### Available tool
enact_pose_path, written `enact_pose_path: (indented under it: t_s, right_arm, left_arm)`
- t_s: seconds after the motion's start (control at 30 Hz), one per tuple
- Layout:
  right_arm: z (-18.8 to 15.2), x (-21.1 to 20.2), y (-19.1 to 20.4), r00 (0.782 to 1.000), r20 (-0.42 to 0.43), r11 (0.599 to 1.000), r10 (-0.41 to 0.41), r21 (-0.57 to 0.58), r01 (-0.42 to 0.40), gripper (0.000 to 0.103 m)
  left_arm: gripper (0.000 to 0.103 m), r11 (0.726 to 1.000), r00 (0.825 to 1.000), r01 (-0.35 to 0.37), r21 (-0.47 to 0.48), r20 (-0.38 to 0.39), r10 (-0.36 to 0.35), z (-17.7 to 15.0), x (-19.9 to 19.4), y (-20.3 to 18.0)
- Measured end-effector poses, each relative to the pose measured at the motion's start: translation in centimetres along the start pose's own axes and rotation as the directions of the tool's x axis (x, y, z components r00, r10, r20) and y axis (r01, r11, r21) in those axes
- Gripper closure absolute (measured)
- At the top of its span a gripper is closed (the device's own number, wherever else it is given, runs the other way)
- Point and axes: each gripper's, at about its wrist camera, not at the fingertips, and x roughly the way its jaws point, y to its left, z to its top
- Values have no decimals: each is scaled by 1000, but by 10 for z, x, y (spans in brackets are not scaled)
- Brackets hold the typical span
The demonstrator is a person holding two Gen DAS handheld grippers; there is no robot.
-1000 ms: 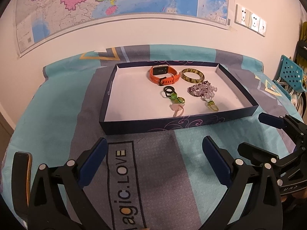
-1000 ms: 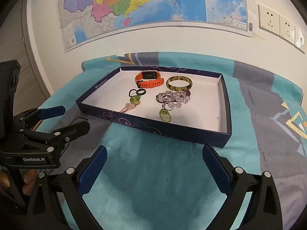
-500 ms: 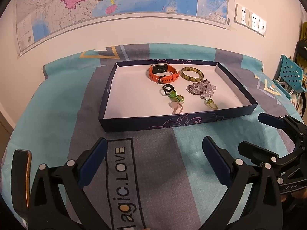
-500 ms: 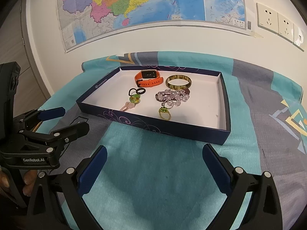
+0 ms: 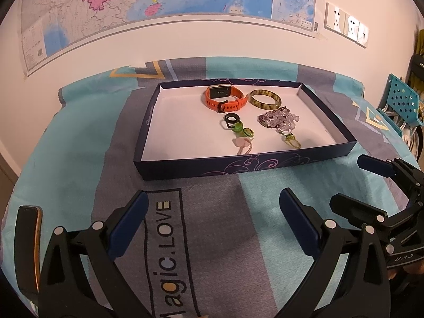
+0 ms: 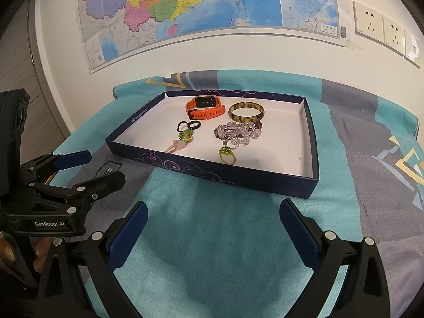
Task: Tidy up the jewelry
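Jewelry pieces lie together inside a shallow dark-blue cardboard tray with a white floor (image 5: 169,129), which sits on a teal-and-grey patterned cloth (image 5: 79,143) covering the bench. At the tray's far side, an orange rubber-strapped smartwatch (image 5: 224,100) rests just left of a mottled green-and-brown bangle (image 5: 263,101). Nearer, a cluster of pale purple and dark red beaded bracelets (image 5: 278,119) lies right of centre, with a gold ring set with a green stone (image 5: 291,141) just beside it on the near side. Left of the beads sits a small black ring (image 5: 232,118), close against a green glass ring (image 5: 242,130), and a pale pink charm (image 5: 241,143) lies at the near end of that group. The tray's left half is bare white floor.

Left claw (image 5: 212,222) hovers above the cloth on the near side of the tray, its blue-padded fingers (image 5: 127,225) spread wide with nothing between them. Right claw (image 6: 212,234) likewise hangs over the teal cloth, near the tray's near wall, its blue pads (image 6: 299,235) wide apart and holding nothing. Each claw shows at the edge of the other's view.

A large coloured map (image 6: 206,5) hangs on the far wall, with white wall sockets (image 6: 381,31) to its right.
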Motion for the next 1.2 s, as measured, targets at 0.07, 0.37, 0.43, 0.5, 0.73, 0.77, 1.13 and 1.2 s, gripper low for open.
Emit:
enact_pose_path:
  t_s: [0.07,0.37,0.43,0.5,0.73,0.77,1.13,1.2]
  right_arm:
    - [0,0,0,1000,0,1000,2,1,-2,7]
    - [0,0,-1,1000,-3,1000,2,8,-2,7]
    - [1,-1,-1,1000,-1,1000,3,9,-3,7]
    - [0,0,-1,1000,-1,1000,3,9,-3,7]
    - [0,0,-1,1000,-3,1000,3,13,-3,7]
    - [0,1,-1,1000,-3,1000,4,13,-4,7]
    - [0,1,-1,1000,-6,1000,6,16,-6,7]
    - [0,1,-2,1000,-7,1000,7,17,-7,7]
  left_arm:
    - [6,1000,1000,1,0,-1,-1,0,0,0]
    - [6,1000,1000,-1,2,-4,1,0,1,-2]
    - [6,1000,1000,2,1,-6,-2,-1,1,-2]
    - [6,1000,1000,2,1,-9,-2,-1,2,-2]
    - [6,1000,1000,1,-1,-11,-1,-1,3,-2]
    - [6,1000,1000,1,0,-11,-1,-1,3,-2]
    - [6,1000,1000,-2,3,-11,2,-1,4,-4]
    - [6,1000,1000,0,4,-12,0,-2,4,-4]
